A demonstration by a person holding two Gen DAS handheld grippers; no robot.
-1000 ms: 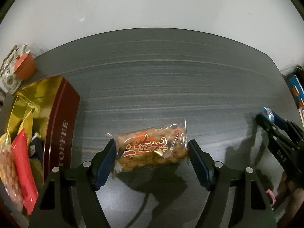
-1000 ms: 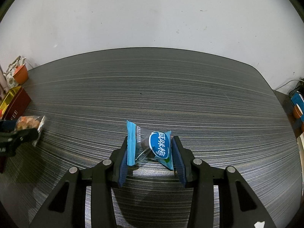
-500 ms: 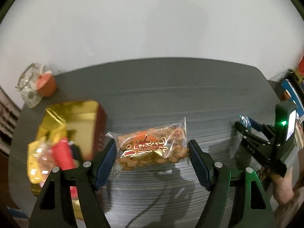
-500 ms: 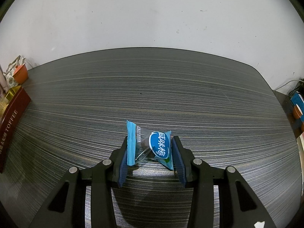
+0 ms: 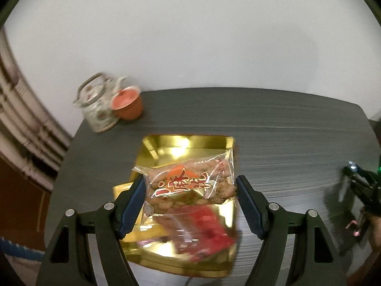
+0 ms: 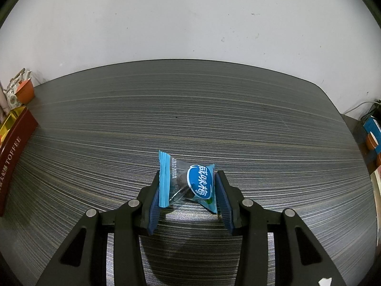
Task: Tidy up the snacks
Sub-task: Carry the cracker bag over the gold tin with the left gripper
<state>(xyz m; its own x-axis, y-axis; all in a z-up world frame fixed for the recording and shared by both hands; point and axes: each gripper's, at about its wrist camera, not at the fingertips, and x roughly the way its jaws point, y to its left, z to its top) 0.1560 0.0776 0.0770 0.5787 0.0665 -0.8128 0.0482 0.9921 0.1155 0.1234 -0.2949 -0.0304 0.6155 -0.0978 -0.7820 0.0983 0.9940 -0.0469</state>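
My left gripper (image 5: 190,190) is shut on a clear packet of brown snacks with red lettering (image 5: 188,186), carried in the air over the open gold-lined toffee tin (image 5: 188,143). A red packet (image 5: 204,233) and other snacks lie blurred in the tin below. In the right wrist view my right gripper (image 6: 188,188) is shut on a small blue candy packet (image 6: 190,181) just above the dark striped table (image 6: 190,119). The right gripper (image 5: 354,181) also shows at the right edge of the left wrist view. The tin's dark red side (image 6: 14,152) is at the far left.
A patterned teapot (image 5: 97,104) and an orange cup (image 5: 127,103) stand at the table's back left corner, behind the tin. A white wall rises behind the table. Boxes and cables (image 6: 371,133) sit off the table's right edge.
My left gripper rose and swung left with the snack packet, from over bare table to above the open tin. The right gripper kept still with the blue packet.
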